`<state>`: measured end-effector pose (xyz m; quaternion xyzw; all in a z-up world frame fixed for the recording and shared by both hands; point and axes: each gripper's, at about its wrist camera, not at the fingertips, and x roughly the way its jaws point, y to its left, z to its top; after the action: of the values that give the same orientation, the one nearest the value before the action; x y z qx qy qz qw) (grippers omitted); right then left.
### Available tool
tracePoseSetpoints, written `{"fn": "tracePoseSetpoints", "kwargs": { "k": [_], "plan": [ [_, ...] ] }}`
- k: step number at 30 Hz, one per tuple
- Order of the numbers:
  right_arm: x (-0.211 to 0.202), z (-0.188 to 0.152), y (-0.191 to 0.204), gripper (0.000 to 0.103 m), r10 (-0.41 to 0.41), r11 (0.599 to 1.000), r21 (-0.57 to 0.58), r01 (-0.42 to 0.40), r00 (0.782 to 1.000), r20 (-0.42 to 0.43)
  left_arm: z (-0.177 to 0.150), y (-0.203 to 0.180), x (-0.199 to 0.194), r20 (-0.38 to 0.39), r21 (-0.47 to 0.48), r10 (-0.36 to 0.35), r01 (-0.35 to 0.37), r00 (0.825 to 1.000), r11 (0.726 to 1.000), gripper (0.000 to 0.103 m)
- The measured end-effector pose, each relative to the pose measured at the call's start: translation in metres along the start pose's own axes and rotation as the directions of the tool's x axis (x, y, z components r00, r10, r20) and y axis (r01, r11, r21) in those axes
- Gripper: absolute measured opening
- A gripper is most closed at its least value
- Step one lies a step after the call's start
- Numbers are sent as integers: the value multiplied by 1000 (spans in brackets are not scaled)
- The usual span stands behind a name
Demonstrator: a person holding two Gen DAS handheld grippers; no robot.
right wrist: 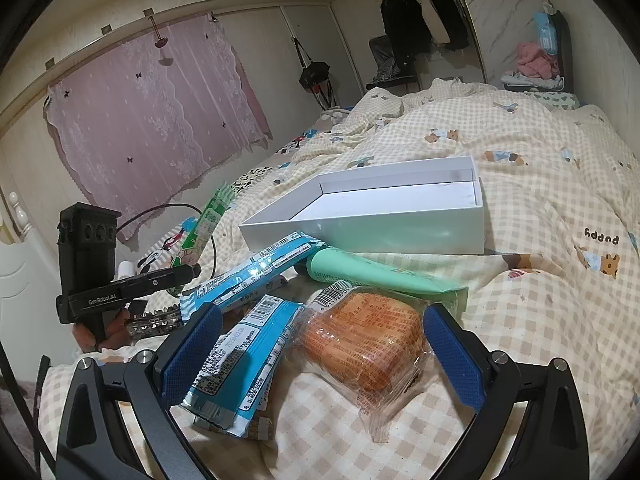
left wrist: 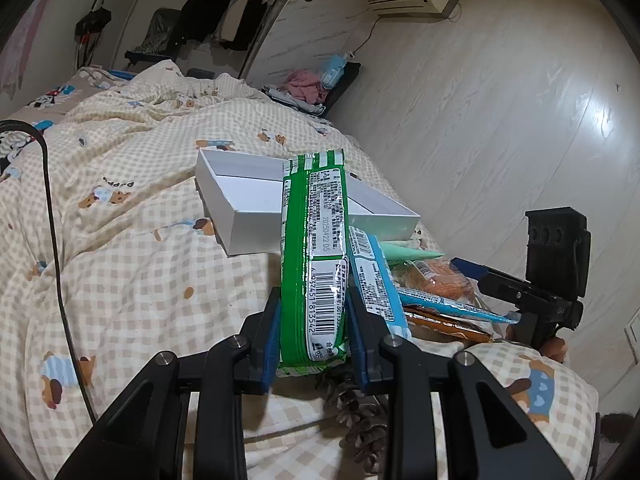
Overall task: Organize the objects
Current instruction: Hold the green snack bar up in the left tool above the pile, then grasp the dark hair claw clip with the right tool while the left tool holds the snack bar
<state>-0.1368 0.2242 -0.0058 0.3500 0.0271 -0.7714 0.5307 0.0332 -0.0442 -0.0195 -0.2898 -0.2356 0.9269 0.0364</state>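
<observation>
My left gripper (left wrist: 314, 316) has its blue-padded jaws closed on a long green plastic snack packet (left wrist: 314, 256) with a white barcode label, holding it lifted off the bed and pointing away toward the far side. Beyond it lies the shallow white cardboard box (left wrist: 240, 196), open side up, resting on the cream checked quilt with teddy-bear print (left wrist: 132, 264). A black cable (left wrist: 52, 216) runs across the quilt on the left.

My right gripper (right wrist: 320, 352) hangs with its jaws spread wide and nothing between the pads. Under it, on the quilt, sit a clear-wrapped orange snack pack (right wrist: 368, 340) and, to its left, a light-blue foil snack packet (right wrist: 240, 364). A second light-blue packet (right wrist: 252, 272) lies farther off, angled across a mint-green plastic tube (right wrist: 376, 272) that touches the near wall of the white box. The right view also catches the left gripper at the far left, with the green packet sticking up from it.
</observation>
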Motion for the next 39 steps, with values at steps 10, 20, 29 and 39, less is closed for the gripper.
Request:
{"fn": "tracePoseSetpoints", "kwargs": {
  "k": [10, 20, 29, 39],
  "plan": [
    [-7, 28, 40, 101, -126, 973, -199, 116, 991, -43, -1, 0, -4, 36, 2, 21, -21, 999, 1000, 33],
    [41, 48, 92, 47, 82, 984, -119, -135, 924, -374, 1, 12, -12, 67, -44, 29, -26, 997, 999, 33],
    [98, 37, 101, 47, 202, 979, 113, -169, 763, -614, 1, 5, -12, 69, -14, 58, -57, 996, 998, 33],
    [139, 31, 98, 48, 334, 937, 315, -150, 644, -688, 3, 31, -14, 82, -157, 149, -135, 985, 978, 32]
  ]
}}
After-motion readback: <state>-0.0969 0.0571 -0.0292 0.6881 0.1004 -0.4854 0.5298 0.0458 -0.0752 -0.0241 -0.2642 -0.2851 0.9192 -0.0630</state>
